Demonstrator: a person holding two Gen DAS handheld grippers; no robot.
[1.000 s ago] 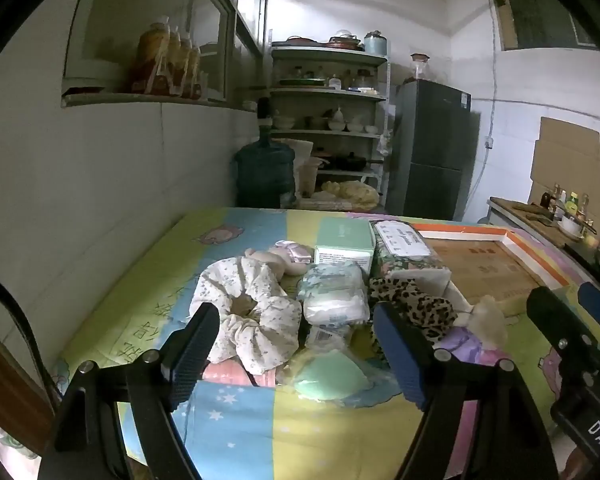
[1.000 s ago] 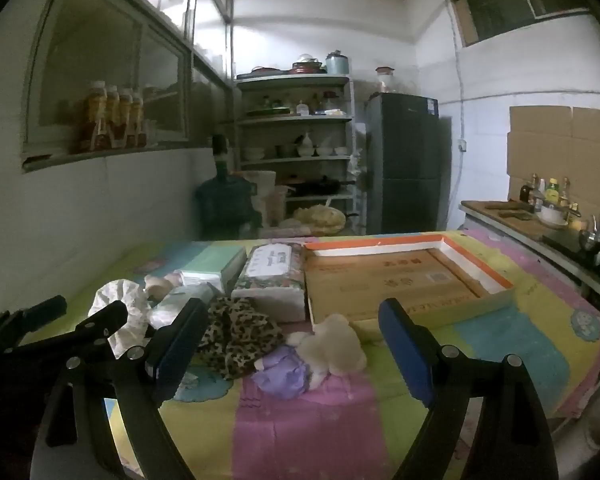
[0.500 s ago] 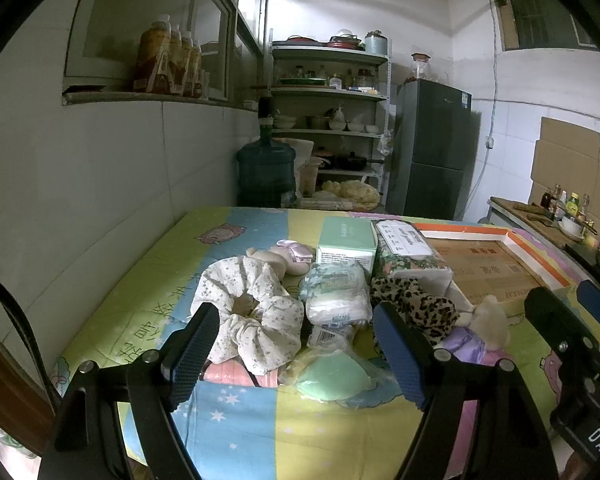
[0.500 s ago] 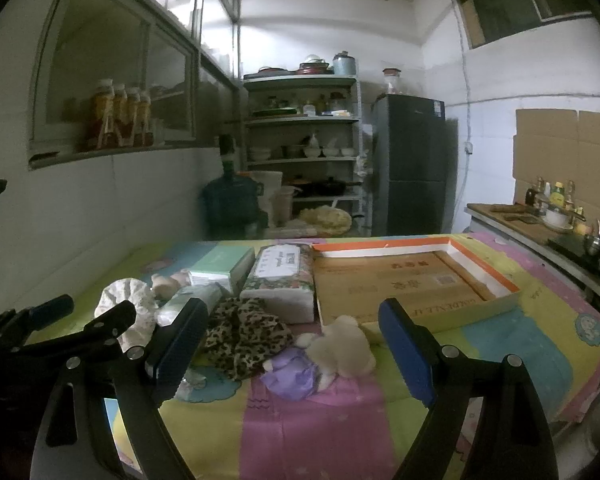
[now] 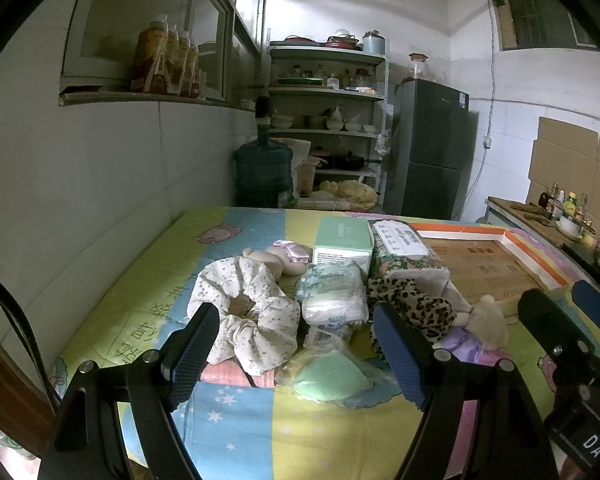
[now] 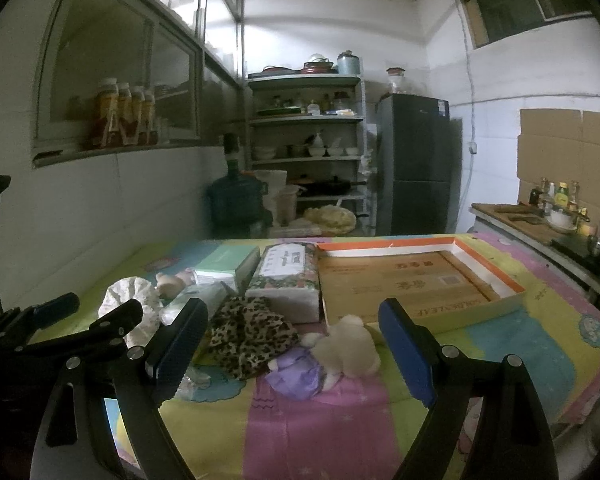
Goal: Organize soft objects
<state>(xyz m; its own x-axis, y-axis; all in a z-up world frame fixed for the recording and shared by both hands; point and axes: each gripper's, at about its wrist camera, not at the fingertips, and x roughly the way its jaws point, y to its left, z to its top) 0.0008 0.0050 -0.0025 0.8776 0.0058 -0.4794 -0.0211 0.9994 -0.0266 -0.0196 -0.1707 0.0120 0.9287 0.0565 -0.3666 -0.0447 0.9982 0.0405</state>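
Note:
Soft items lie in a pile on the colourful table cloth (image 5: 140, 280): a white floral scrunchie (image 5: 244, 312), a leopard-print cloth (image 5: 412, 308), a wrapped white pack (image 5: 332, 292), a green pad in plastic (image 5: 332, 380), a small doll (image 5: 276, 258), a cream plush with purple cloth (image 6: 340, 354). My left gripper (image 5: 296, 356) is open and empty, held before the scrunchie and green pad. My right gripper (image 6: 292, 348) is open and empty, before the plush and the leopard cloth (image 6: 252, 328). A shallow orange-rimmed cardboard box (image 6: 496, 270) lies right of the pile.
A green tissue box (image 5: 342, 236) and a floral wipes pack (image 5: 400, 248) stand behind the pile. A tiled wall runs along the table's left side. A water jug (image 5: 264, 174), shelves and a fridge (image 5: 432, 152) stand behind the table; a counter (image 6: 540, 228) is at right.
Both grippers have drawn back and risen slightly, so the pile sits a little lower and farther in view. Nothing on the table has moved.

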